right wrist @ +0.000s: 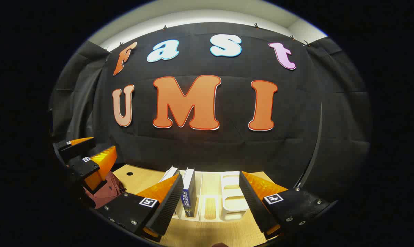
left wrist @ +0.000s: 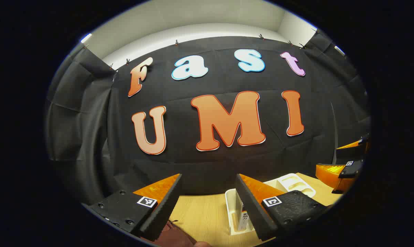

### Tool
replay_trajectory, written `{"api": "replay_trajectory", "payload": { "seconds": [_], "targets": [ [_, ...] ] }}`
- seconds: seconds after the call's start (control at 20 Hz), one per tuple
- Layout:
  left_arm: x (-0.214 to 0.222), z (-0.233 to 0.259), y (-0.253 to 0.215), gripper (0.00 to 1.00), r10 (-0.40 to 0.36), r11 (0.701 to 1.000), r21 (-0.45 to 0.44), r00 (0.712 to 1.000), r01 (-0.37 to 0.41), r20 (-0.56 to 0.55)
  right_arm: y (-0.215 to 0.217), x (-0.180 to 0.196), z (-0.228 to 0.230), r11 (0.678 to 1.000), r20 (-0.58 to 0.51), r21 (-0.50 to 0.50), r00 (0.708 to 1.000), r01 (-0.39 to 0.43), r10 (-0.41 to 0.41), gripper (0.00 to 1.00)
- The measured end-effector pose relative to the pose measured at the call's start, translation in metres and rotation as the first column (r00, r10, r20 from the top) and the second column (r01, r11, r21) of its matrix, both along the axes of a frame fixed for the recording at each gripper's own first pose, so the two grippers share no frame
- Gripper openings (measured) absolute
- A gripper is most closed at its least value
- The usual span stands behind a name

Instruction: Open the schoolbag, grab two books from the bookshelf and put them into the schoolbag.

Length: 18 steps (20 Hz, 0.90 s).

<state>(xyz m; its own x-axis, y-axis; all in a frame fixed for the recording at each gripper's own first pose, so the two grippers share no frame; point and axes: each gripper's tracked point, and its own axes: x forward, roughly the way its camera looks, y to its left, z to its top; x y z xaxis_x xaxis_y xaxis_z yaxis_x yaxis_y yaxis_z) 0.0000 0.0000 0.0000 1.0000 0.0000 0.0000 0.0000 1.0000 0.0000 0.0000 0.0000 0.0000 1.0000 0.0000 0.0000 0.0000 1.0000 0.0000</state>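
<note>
**Two grippers spread above the table, two books in the rack**

While both grippers hang over the wooden table (right wrist: 207,236), neither pinches anything. Seen in the left gripper view, the left gripper (left wrist: 210,206) has its two fingers spread wide with only table and wall between them; the same gripper appears far left in the right gripper view, above the schoolbag. Seen in the right gripper view, the right gripper (right wrist: 210,202) is likewise spread apart, and its fingers frame the white bookshelf (right wrist: 232,202) from above without touching it.

Two books can be counted in that rack: a blue-spined book (right wrist: 189,195) standing upright just beside the right gripper's left finger, and a second book (right wrist: 169,173) leaning behind that finger, mostly hidden. To the right of them the rack's slots stand free, offering open room between the fingers.

One maroon schoolbag (right wrist: 102,193) lies at the table's left edge, under the left gripper, well apart from the rack; whether it is open cannot be told. A round hole (right wrist: 129,173) marks the tabletop near the bag. Beyond the table's far edge hangs the black cloth wall (right wrist: 313,113)
</note>
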Motion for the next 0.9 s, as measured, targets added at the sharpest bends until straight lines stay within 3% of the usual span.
{"api": "replay_trajectory", "payload": {
  "seconds": [0.05, 0.2, 0.3, 0.35, 0.4, 0.45, 0.6, 0.65, 0.7, 0.9],
  "targets": [
    [-0.001, 0.000, 0.000, 1.00, 0.003, 1.000, -0.002, 1.000, -0.003, -0.003, 0.000, 0.001, 0.000, 1.000, -0.002, 0.000, 1.000, -0.001, 0.001, 0.96],
    [0.001, -0.002, 0.001, 0.96, 0.006, 1.000, -0.003, 1.000, -0.006, -0.006, 0.000, 0.001, -0.001, 1.000, -0.003, -0.001, 1.000, 0.000, 0.000, 0.96],
    [0.002, -0.003, 0.000, 1.00, 0.005, 1.000, -0.003, 1.000, -0.005, -0.004, 0.000, 0.003, -0.001, 1.000, -0.001, -0.003, 1.000, -0.001, 0.001, 0.96],
    [0.003, -0.003, 0.000, 0.96, 0.004, 1.000, -0.003, 1.000, -0.005, -0.006, 0.000, 0.004, -0.001, 1.000, 0.000, -0.004, 1.000, 0.000, 0.000, 0.96],
    [0.003, -0.004, 0.001, 1.00, 0.009, 1.000, -0.003, 1.000, -0.009, -0.007, 0.001, 0.004, -0.001, 1.000, -0.002, -0.004, 1.000, -0.002, 0.002, 0.96],
    [0.004, -0.005, 0.003, 0.96, 0.011, 1.000, -0.005, 1.000, -0.011, -0.008, 0.001, 0.004, -0.002, 1.000, -0.004, -0.005, 1.000, -0.002, 0.002, 0.96],
    [0.005, -0.008, 0.001, 0.96, 0.007, 1.000, -0.006, 1.000, -0.007, -0.017, 0.003, 0.005, -0.003, 1.000, -0.009, -0.004, 1.000, -0.004, 0.004, 0.96],
    [0.005, -0.008, -0.001, 1.00, 0.000, 1.000, -0.008, 1.000, -0.001, -0.019, 0.003, 0.005, -0.004, 1.000, -0.014, -0.003, 1.000, -0.006, 0.006, 0.96],
    [0.005, -0.009, -0.001, 0.96, -0.002, 1.000, -0.008, 1.000, 0.001, -0.020, 0.004, 0.006, -0.004, 1.000, -0.015, -0.002, 1.000, -0.008, 0.008, 0.96],
    [0.006, -0.011, -0.003, 0.96, -0.006, 1.000, -0.008, 1.000, 0.006, -0.023, 0.004, 0.006, -0.006, 1.000, -0.017, -0.005, 1.000, -0.006, 0.006, 0.96]
  ]
}}
